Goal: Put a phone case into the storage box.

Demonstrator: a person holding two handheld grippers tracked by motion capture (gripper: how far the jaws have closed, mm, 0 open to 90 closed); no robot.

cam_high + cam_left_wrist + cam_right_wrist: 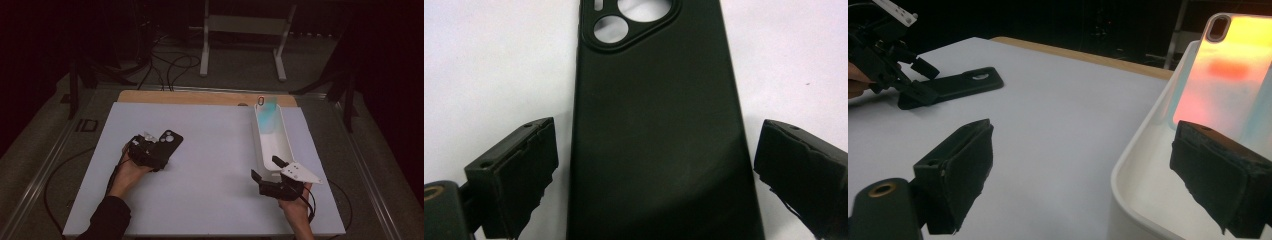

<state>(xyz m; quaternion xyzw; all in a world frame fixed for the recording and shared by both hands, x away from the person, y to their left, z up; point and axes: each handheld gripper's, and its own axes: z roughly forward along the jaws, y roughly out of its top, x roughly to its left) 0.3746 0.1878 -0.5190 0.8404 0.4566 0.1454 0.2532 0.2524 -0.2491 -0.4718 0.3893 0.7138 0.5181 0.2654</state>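
Black phone case point(659, 130) flat on white table point(215, 165), at 9 o'clock, between spread jaws of left gripper point(656, 170). Right gripper point(1088, 175) at 4 o'clock, jaws spread, straddling white tray point(1143, 165) rim.

Open bench in the middle, things at either side

Between the black phone case point(167, 142) on the left and the white tray point(260, 145) on the right, the white bench point(215, 165) lies bare and wide enough to pass. The tray's tall walls and the tinted phone case point(267, 114) leaning at its far end block the right; the left hand-held gripper point(654, 170) straddles the black case.
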